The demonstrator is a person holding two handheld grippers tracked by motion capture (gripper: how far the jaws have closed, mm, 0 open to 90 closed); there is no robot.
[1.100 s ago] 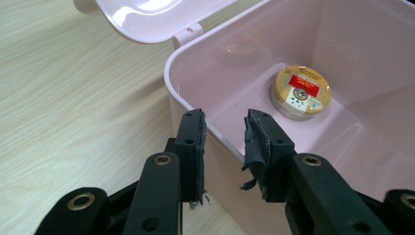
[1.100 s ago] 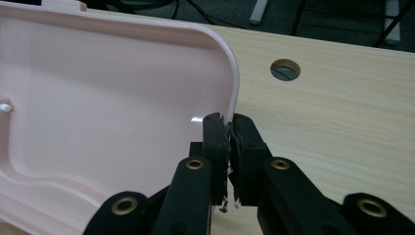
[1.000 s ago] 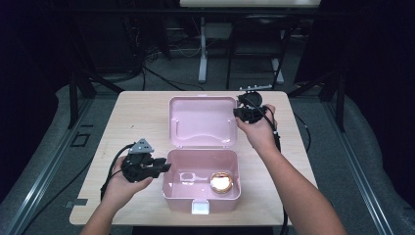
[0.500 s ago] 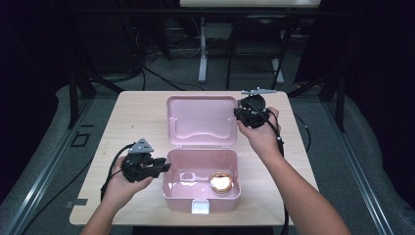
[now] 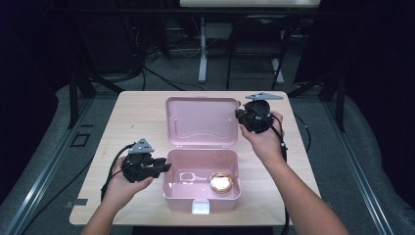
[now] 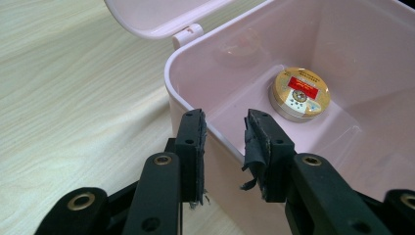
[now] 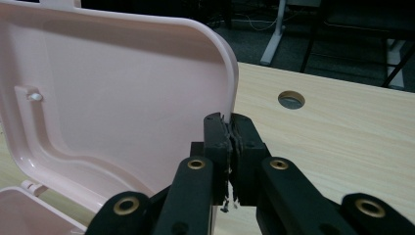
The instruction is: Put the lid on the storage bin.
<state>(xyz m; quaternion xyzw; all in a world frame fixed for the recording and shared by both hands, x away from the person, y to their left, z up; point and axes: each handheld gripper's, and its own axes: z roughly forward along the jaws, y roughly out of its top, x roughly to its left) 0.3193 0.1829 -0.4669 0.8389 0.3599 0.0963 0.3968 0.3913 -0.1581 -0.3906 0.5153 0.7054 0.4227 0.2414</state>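
Pink box (image 5: 200,196) sits open at the near middle of the wooden table (image 5: 132,115), white latch (image 5: 200,208) facing the person. Lid (image 5: 201,121) stands raised behind it. Right gripper (image 5: 241,116) is clenched on the lid's right edge. Left gripper (image 5: 165,168) is released, jaws straddling the box's left wall, one outside and one inside. Round gold tin (image 6: 299,93) lies on the box floor, toward its right side. Cable hole (image 7: 291,100) in the tabletop beyond the lid.
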